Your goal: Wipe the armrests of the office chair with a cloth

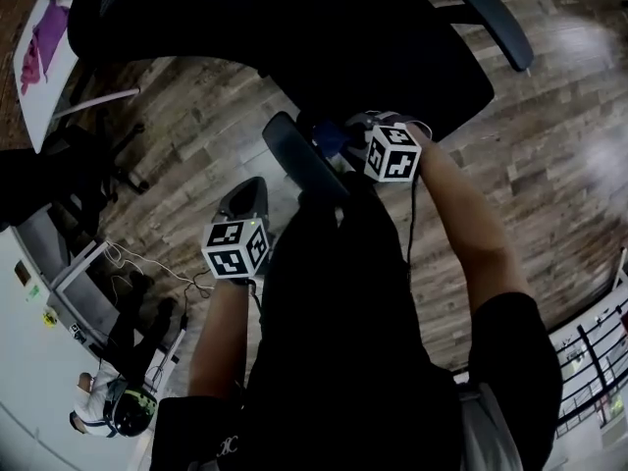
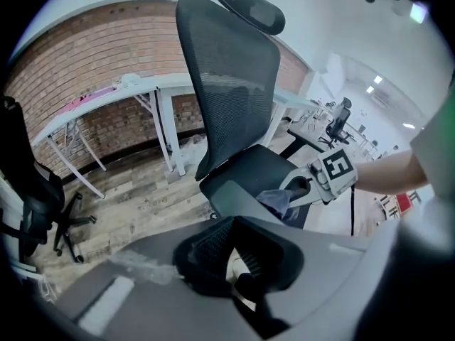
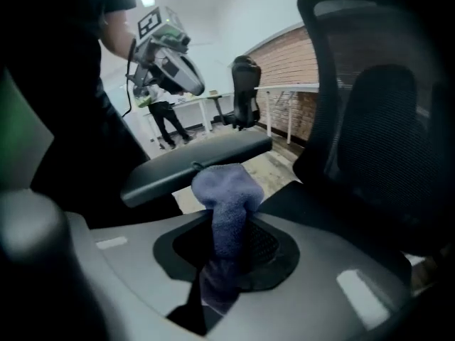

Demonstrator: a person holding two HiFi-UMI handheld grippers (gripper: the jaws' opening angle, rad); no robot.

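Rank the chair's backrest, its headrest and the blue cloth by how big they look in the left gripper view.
1. backrest, by far the largest
2. headrest
3. cloth, the smallest, and only partly in sight

Black padded office chair (image 1: pixel 392 57) stands on wood-plank floor (image 1: pixel 549 165). Right tongs (image 1: pixel 355 128) hold a blue fabric cloth (image 1: pixel 329 139) at the chair's near armrest (image 1: pixel 294 157). Left tongs (image 1: pixel 251 192) hang beside that armrest, apart from it.
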